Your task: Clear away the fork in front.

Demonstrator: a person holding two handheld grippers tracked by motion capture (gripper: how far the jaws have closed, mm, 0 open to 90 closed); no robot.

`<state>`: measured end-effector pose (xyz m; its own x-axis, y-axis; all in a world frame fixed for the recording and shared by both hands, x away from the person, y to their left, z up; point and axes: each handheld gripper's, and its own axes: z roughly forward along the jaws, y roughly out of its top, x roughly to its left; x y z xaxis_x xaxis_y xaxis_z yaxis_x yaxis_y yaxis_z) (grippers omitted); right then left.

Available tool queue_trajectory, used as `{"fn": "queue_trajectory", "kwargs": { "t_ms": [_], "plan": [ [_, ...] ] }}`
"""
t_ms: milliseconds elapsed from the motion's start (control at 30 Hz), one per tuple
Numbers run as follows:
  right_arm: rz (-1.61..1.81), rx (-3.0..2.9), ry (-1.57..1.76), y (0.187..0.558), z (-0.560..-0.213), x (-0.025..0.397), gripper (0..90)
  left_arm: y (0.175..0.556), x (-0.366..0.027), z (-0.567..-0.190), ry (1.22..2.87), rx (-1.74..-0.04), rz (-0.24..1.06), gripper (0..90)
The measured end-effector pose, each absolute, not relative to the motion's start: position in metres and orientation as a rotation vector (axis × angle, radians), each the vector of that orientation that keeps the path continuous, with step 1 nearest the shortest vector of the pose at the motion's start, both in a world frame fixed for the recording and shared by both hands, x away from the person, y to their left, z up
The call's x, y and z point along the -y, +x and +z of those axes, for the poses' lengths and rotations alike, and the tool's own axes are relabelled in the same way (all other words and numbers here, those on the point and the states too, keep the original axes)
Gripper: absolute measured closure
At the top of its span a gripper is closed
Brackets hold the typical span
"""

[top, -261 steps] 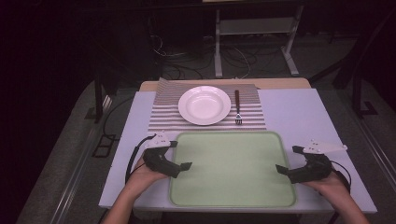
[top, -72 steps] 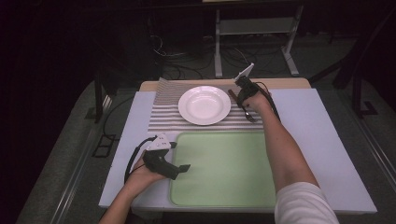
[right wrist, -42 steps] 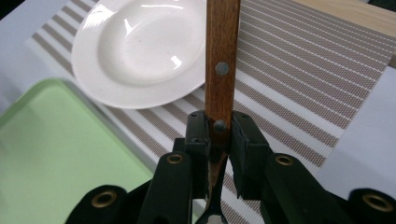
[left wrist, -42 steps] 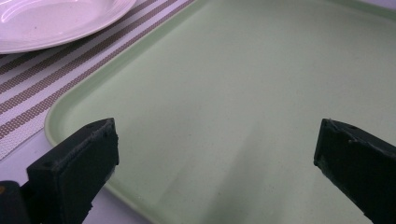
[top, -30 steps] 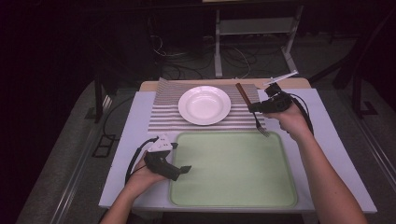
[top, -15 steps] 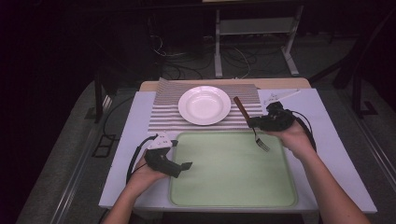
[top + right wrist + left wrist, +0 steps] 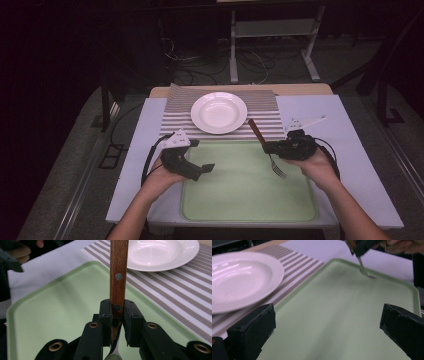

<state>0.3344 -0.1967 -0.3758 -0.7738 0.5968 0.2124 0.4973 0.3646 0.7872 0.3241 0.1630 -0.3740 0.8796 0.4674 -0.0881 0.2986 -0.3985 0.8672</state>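
Lowering is the move now: I've got the fork [image 7: 267, 150] clenched in the right tool [image 7: 274, 148], pinched at the bottom of its wooden handle, and I want the tines to touch the tray [image 7: 240, 200] before I let go. Best to tip the handle flatter first, so the fork lies down instead of toppling, and to open the jaws only once it rests on the green surface. No rush, no drop from height.

Right gripper view: handle [image 7: 119, 272] rises straight up between the two pads, metal neck running down below them. So the fork is crosswise in the grip, handle pointing toward the plate [image 7: 219, 112], tines aimed down over the tray's far right part. From the left gripper view the tines [image 7: 365, 271] look to be at or just above the tray; I can't quite tell whether they touch.

Left tool [image 7: 200, 168] is released, jaws wide apart, resting at the tray's left edge, well apart from the fork.
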Motion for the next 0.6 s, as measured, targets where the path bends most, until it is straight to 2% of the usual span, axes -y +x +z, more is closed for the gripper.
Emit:
{"fn": "queue_trajectory", "kwargs": {
  "t_ms": [300, 333, 533, 600],
  "plan": [
    [1.440, -2.484, 0.972, 0.318, -0.382, 0.196, 77.2, 0.340, -0.133, -0.356, 1.999, -0.487, 0.172, 0.0],
    [1.444, -2.489, 0.972, 0.318, -0.383, 0.196, 77.2, 0.342, -0.130, -0.355, 1.995, -0.480, 0.164, 3.4],
    [1.446, -2.479, 0.959, 0.317, -0.385, 0.194, 77.2, 0.353, -0.107, -0.345, 1.990, -0.460, 0.144, 6.5],
    [1.451, -2.464, 0.956, 0.317, -0.385, 0.193, 77.1, 0.354, -0.100, -0.342, 1.987, -0.469, 0.137, 11.1]
  ]
}}
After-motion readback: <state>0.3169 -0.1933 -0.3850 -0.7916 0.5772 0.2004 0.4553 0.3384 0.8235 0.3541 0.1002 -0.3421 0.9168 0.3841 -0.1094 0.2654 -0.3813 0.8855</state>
